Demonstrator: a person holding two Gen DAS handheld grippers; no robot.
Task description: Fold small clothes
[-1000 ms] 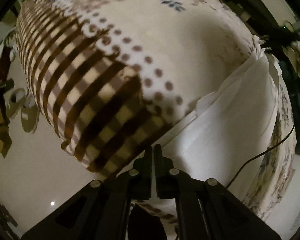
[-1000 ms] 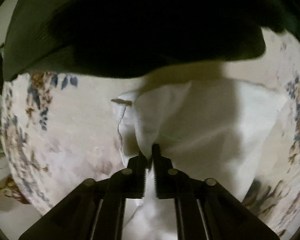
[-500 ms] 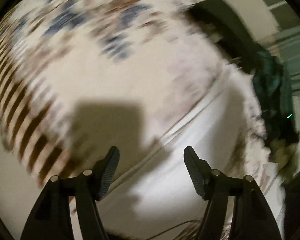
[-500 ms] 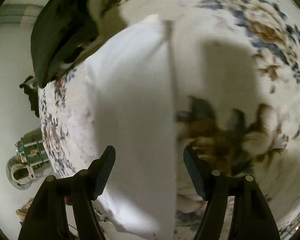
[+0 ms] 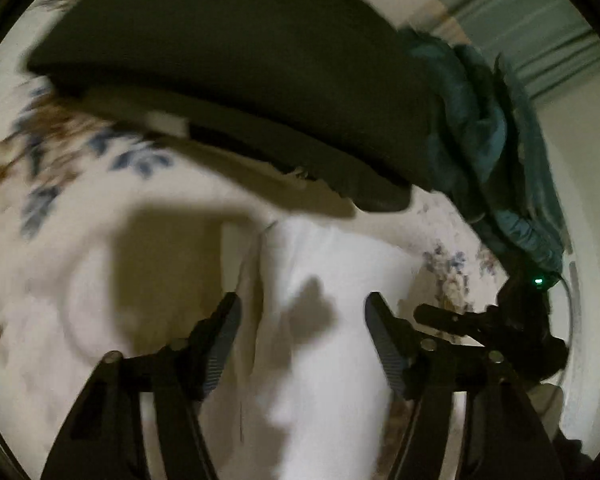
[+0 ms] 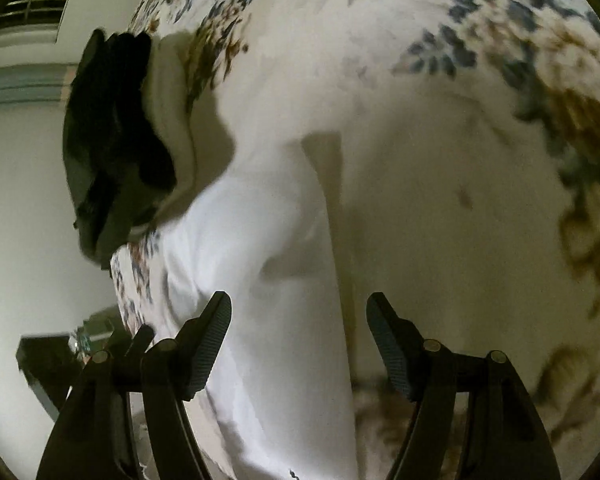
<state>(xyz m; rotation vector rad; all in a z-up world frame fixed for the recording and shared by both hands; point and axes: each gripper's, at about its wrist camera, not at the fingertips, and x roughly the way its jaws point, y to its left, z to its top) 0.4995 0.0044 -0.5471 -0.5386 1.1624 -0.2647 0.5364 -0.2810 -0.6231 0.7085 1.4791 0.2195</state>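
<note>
Floral bedspread [image 6: 440, 160] under white garment [image 5: 332, 360]; both grippers' jaws apart, empty, left closing.

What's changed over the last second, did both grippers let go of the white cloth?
Yes. Both were shut on the white cloth; now the left gripper and right gripper stand open, nothing pinched, the left's jaws closing a little. Both views swung across the bed. The cloth still lies on the floral sheet, beside the dark pile.

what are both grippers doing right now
left gripper: jaws apart and closing, empty, above the folded white cloth garment.
right gripper: open, empty, above it too.
</note>
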